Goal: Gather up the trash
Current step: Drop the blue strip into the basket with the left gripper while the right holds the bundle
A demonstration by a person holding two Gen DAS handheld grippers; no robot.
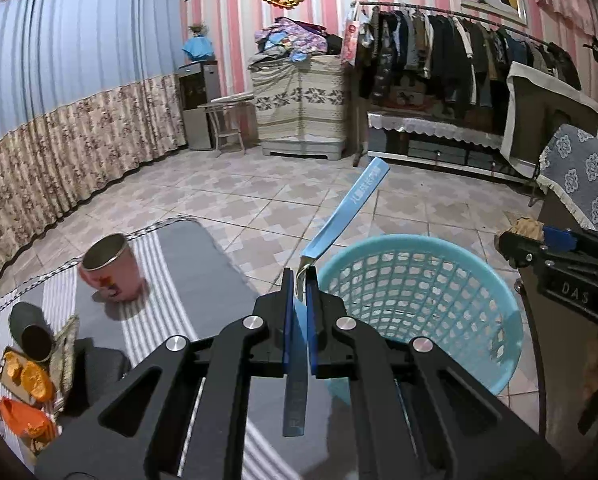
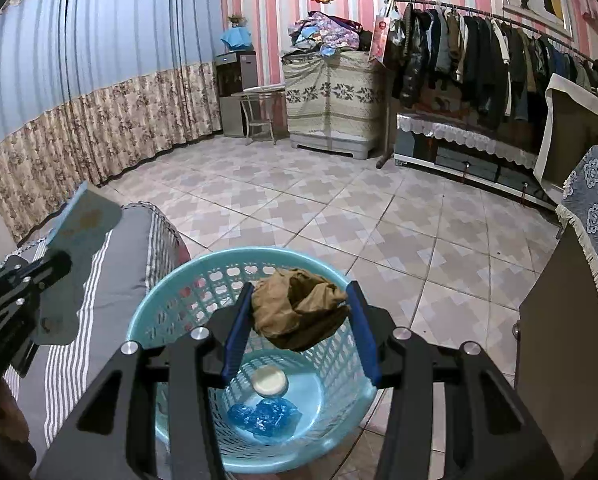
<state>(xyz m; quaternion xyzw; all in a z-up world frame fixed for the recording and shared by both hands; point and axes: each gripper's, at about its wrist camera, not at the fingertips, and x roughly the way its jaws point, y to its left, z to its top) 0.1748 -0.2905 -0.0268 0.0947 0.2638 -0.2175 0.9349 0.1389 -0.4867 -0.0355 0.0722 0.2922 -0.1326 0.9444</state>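
My left gripper [image 1: 300, 276] is shut on a flat blue wrapper [image 1: 349, 206] that sticks up above the left rim of the light blue mesh basket [image 1: 459, 248]. My right gripper [image 2: 301, 286] is over the basket [image 2: 171, 304] and holds a crumpled brown paper ball [image 2: 299, 310] between its blue pads [image 2: 239, 320]. The basket holds a white lid [image 2: 269, 381] and crumpled blue plastic [image 2: 263, 417]. The right gripper shows in the left wrist view [image 1: 517, 242], the left gripper with its wrapper in the right wrist view [image 2: 65, 260].
A grey striped table cover [image 1: 187, 264] carries a pink cup [image 1: 113, 268], a dark can [image 1: 33, 330] and orange wrappers [image 1: 29, 374] at the left. A dark cabinet with a patterned cloth [image 2: 595, 216] stands right of the basket. Tiled floor lies beyond.
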